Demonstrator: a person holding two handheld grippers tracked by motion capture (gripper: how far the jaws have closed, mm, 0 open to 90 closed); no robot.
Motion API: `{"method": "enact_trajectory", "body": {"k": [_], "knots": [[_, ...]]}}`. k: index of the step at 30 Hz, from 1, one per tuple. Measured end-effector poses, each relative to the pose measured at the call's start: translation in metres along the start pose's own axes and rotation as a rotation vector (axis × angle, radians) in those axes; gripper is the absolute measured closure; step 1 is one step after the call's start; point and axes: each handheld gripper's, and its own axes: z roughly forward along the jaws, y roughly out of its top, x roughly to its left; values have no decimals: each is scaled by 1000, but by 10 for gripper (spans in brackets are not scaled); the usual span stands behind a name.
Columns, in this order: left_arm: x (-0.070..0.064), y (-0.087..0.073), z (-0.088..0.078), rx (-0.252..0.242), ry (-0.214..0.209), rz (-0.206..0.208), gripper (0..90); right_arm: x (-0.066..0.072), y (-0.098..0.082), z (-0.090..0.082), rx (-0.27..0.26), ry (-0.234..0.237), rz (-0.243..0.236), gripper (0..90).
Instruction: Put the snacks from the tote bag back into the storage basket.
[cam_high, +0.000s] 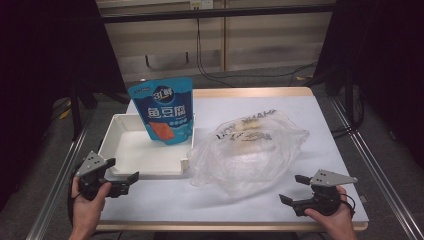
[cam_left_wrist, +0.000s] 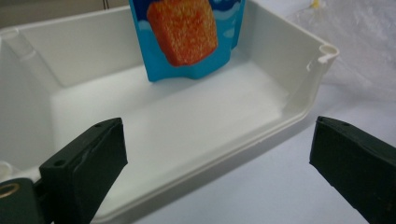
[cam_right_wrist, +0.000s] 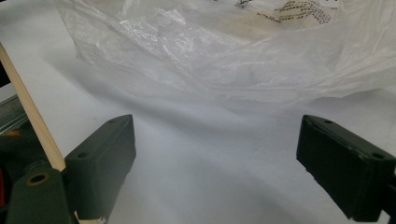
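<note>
Desk (cam_high: 320, 130) has a white cover, wood edge showing at front and back.

White tray (cam_high: 119, 150) sits on the left half of the desk, shallow, walls on all sides. Blue snack pouch (cam_high: 164, 107) stands upright inside it, at the tray's far right corner, leaning against the far wall. Front shows white print and an orange block graphic. In the left claw view the pouch (cam_left_wrist: 187, 37) bottom rests on the tray (cam_left_wrist: 299, 88) floor.

Clear plastic bag (cam_high: 250, 150) lies crumpled on the desk centre-right, touching the tray's right wall. Dark print on its upper face, pale items inside, can't tell what they are.

Left claw (cam_high: 122, 175): held in the person's left hand (cam_high: 89, 202) at the front-left desk corner, jaws wide, gripping nothing. It points at the tray's near wall; from its own view the left claw (cam_left_wrist: 217, 163) straddles the tray's near rim, 1 jaw over the tray floor, the other over the desk cover.

Right claw (cam_high: 294, 189): held in the right hand (cam_high: 332, 215) at the front-right of the desk, jaws wide, empty. It points left toward the bag, near it but apart. In its own view the right claw (cam_right_wrist: 215, 168) sits over bare desk cover with the bag (cam_right_wrist: 224, 51) just ahead.
</note>
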Motion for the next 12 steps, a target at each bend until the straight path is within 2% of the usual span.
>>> {"method": "enact_trajectory", "body": {"k": [2, 4, 5, 6, 7, 9, 10, 12], "knots": [[-2, -4, 1, -8, 14, 2, 32, 0, 0, 0, -5, 0, -3, 116], [-5, -10, 3, -43, 22, -41, 31, 0, 0, 0, -2, 1, -3, 116], [-7, -13, 3, -52, 35, -41, 32, 0, 0, 0, -1, 3, -5, 116], [-8, -14, 0, -53, 55, -22, 35, 0, 0, 0, -1, 2, -3, 116], [-7, -14, -1, -61, 55, -28, 33, 1, 0, 0, -3, 1, 0, 116], [-3, -17, -3, -79, 41, -78, 31, 1, 0, 0, -7, -2, -1, 116], [-3, -19, -2, -70, 50, -80, 31, 0, 0, 0, -11, -5, 1, 116], [-2, -25, 1, -45, 27, -89, 31, -1, 1, -1, -12, -9, 8, 116]]}}
